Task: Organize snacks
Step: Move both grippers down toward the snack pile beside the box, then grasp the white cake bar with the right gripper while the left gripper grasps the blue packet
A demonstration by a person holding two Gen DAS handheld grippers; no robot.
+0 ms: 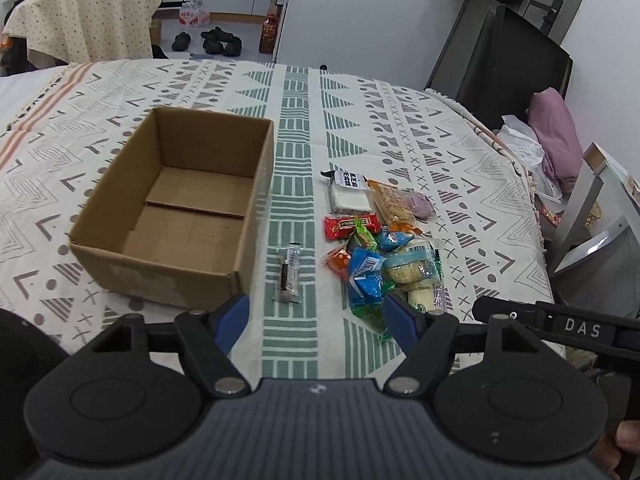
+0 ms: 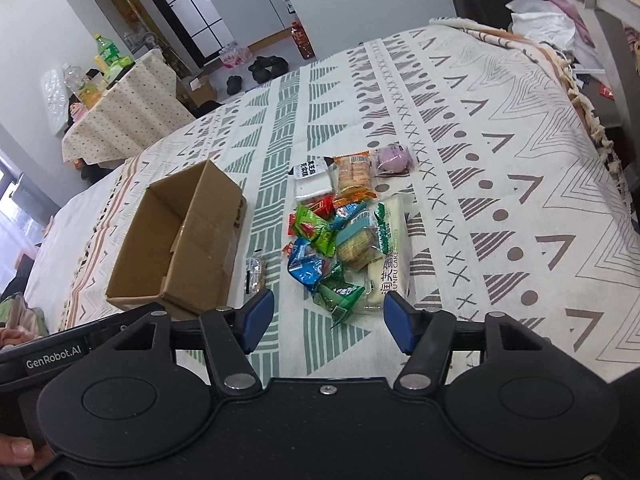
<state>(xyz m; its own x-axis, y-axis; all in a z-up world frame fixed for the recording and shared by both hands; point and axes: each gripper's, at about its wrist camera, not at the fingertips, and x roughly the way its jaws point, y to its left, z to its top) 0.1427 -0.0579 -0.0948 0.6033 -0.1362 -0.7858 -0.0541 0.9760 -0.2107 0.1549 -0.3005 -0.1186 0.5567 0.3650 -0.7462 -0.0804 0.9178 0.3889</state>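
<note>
An open, empty cardboard box (image 1: 176,216) (image 2: 176,240) sits on the patterned cloth. To its right lies a pile of wrapped snacks (image 1: 376,240) (image 2: 344,232): red, green, blue and orange packets, a white cake packet (image 2: 390,256) and a purple one (image 2: 394,160). One small clear-wrapped snack (image 1: 289,272) (image 2: 256,274) lies apart, between box and pile. My left gripper (image 1: 316,320) is open and empty, just short of the clear snack. My right gripper (image 2: 328,316) is open and empty, just short of the pile's near edge.
The cloth-covered table (image 1: 460,168) drops off at the right, where a chair with purple and white cloth (image 1: 552,140) and a grey frame (image 1: 592,216) stand. A second covered table with bottles (image 2: 120,92) stands behind. Shoes (image 1: 216,40) lie on the floor.
</note>
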